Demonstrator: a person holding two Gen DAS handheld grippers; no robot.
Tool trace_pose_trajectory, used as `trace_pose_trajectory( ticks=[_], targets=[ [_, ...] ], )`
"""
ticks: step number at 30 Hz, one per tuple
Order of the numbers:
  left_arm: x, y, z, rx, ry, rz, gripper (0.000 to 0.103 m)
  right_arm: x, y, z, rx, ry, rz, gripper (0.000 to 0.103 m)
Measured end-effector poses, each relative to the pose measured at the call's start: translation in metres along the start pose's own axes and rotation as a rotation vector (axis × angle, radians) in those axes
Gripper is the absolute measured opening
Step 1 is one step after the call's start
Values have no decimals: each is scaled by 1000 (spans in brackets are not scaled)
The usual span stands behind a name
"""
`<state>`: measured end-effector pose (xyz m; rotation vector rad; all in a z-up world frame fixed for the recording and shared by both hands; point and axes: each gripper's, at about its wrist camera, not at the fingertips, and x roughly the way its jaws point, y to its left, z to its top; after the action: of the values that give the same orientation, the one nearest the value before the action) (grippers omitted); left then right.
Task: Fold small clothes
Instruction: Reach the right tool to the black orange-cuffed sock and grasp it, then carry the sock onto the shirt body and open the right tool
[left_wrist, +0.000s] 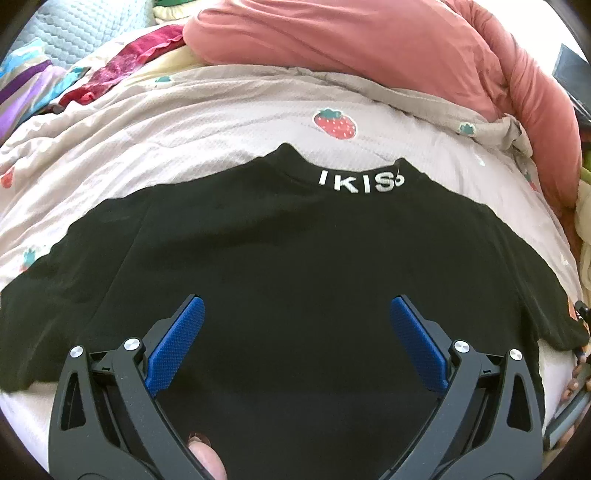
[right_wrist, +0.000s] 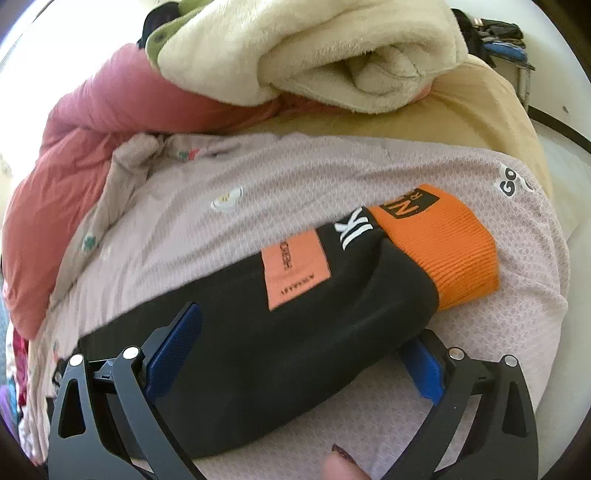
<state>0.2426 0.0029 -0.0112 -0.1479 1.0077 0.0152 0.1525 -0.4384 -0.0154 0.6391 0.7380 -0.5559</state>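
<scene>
A bed serves as the work surface, covered by a pale pink quilted bedspread printed with strawberries (left_wrist: 258, 122), with a rumpled salmon-pink duvet (left_wrist: 369, 48) heaped at its far edge and a cream fleece blanket (right_wrist: 314, 48) piled beyond that. The black long-sleeved child's sweatshirt with white lettering on its collar (left_wrist: 295, 240) lies spread flat on the bedspread, collar away from the person. The left gripper (left_wrist: 295, 325) hovers over the lower middle of the body, its blue-padded jaws wide apart and holding nothing. The right gripper (right_wrist: 295, 350) has jaws just as wide, and they straddle the black sleeve ending in an orange ribbed cuff (right_wrist: 436, 251). The sleeve's long axis runs from between these jaws up and to the right, cuff farthest out. So the right hand looks the nearer to folding that sleeve inward across the body.
</scene>
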Motion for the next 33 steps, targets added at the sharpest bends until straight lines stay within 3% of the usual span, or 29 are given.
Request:
trace_pose_trajectory(
  ticks=[2,4,5,7,9,12,20,33],
  targets=[
    [2,4,-2,-17,-7,-34,95,0,2,-1,-5,-27,-2,91],
    [3,7,-4,-23,-13,-65,95,-3,1,-1,-1,-49,-8,72],
    [3,8,-6,-24,-17,-70,95,-3,-2,0,13,-57,-3,68],
    [3,8,-7,-23,-17,-74,95,-5,-8,2,44,-72,16,43],
    [0,9,-8,-26,-19,-81,95,-8,-14,4,65,-85,35,30],
    [-6,11,-9,-27,-30,-81,95,-14,-11,7,55,-105,68,20],
    [-21,22,-10,-54,-41,-87,95,-46,27,4,-75,-160,175,14],
    [-43,33,-9,-25,-93,-62,95,-93,126,-24,-336,-185,376,13]
  ],
)
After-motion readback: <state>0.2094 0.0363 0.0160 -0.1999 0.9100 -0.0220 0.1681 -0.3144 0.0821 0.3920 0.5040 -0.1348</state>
